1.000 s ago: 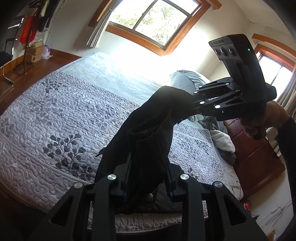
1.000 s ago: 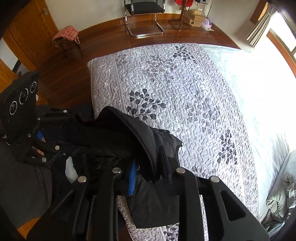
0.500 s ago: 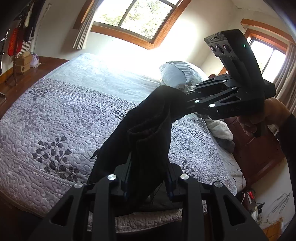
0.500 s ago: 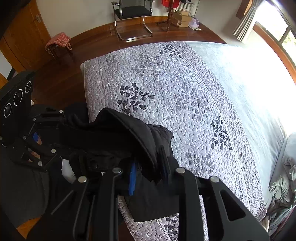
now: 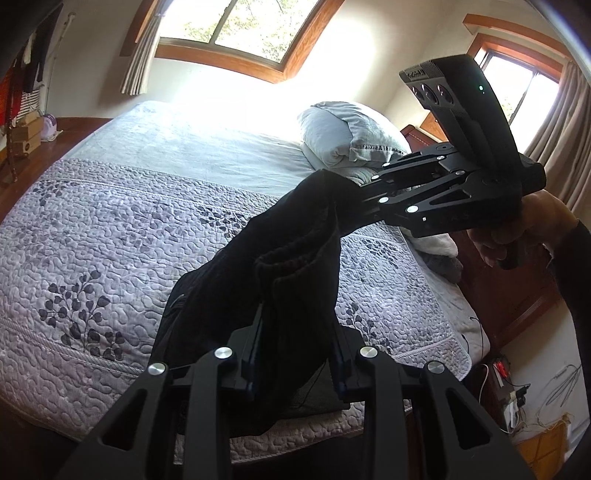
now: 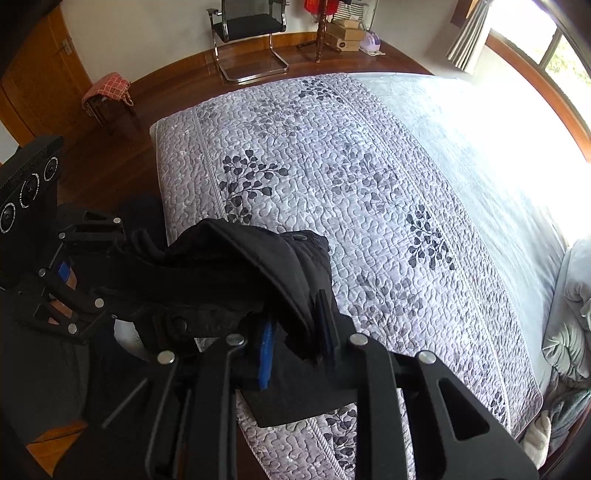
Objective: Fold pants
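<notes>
Both grippers have drifted sideways over the bed (image 6: 369, 192) since a second ago, carrying one pair of black pants (image 5: 295, 266) between them above its near edge. Left gripper (image 5: 295, 354) clamps one bunch of cloth; right gripper (image 6: 295, 332) clamps another. One pillow (image 5: 347, 133), one chair (image 6: 247, 26).

Bed (image 6: 369, 177) w/ grey leaf-print quilt; pillow (image 5: 351, 136) at head.
</notes>
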Demonstrator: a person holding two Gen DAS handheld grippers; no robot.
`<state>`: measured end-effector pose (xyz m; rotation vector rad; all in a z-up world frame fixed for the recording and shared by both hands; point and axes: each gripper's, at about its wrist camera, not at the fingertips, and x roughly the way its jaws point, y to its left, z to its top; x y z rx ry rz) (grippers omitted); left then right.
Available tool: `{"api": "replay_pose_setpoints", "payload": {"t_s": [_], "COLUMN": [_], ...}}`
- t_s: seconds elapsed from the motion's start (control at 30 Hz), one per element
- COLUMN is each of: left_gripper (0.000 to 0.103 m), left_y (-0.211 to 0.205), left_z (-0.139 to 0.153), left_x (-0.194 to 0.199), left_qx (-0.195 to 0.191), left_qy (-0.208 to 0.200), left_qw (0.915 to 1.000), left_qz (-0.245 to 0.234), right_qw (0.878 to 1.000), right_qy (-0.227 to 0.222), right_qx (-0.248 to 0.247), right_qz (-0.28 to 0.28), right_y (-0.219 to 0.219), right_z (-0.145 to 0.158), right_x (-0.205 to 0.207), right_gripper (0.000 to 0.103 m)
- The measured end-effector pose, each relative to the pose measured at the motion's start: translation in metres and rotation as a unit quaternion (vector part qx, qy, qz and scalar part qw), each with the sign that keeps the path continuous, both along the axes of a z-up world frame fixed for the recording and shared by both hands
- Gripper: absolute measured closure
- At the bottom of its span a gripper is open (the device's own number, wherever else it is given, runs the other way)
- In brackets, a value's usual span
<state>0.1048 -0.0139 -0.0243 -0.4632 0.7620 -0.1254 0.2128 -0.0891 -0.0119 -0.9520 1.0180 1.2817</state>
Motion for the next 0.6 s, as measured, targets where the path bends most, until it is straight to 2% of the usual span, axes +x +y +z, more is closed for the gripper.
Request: {"api": "replay_pose_setpoints", "payload": {"t_s": [0.6], "left_gripper": [0.073], "left_y": [-0.057], "left_z": [-0.031], "left_x": [0.028], "left_qx": [0.007], "left_qy": [0.025], "left_qw": [0.9988], "left_qz": [-0.043], "right_qw": [1.000], "right_qy": [-0.002], "right_qx": [0.008], "right_qz": [-0.016], "right_y": [-0.065], "right_z": [-0.031], "right_x": [0.030], "right_gripper": [0.086]}}
